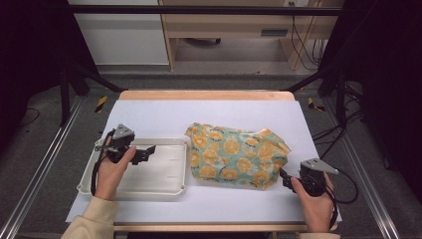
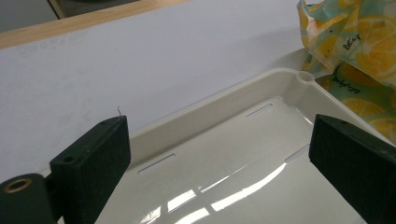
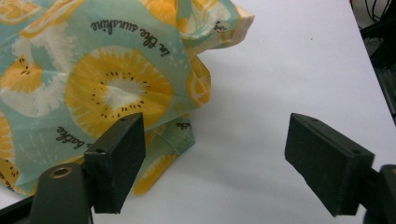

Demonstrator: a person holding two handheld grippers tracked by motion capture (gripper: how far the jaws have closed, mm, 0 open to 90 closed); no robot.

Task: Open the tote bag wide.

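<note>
Lying crumpled just right of the white tray (image 1: 171, 189), the fruit-print cloth (image 1: 238, 156) could be dragged instead of lifted if only its loose corner is pinched by the wide-open, empty right gripper (image 1: 285, 179), while the left gripper (image 1: 148, 151), likewise wide and empty, is held over the tray.

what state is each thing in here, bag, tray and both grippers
fruit-print bag: crumpled, lying on the white sheet beside the tray, not gripped
tray: upright, nothing in it
left gripper: open, over the tray
right gripper: open, at the bag's near corner
</note>
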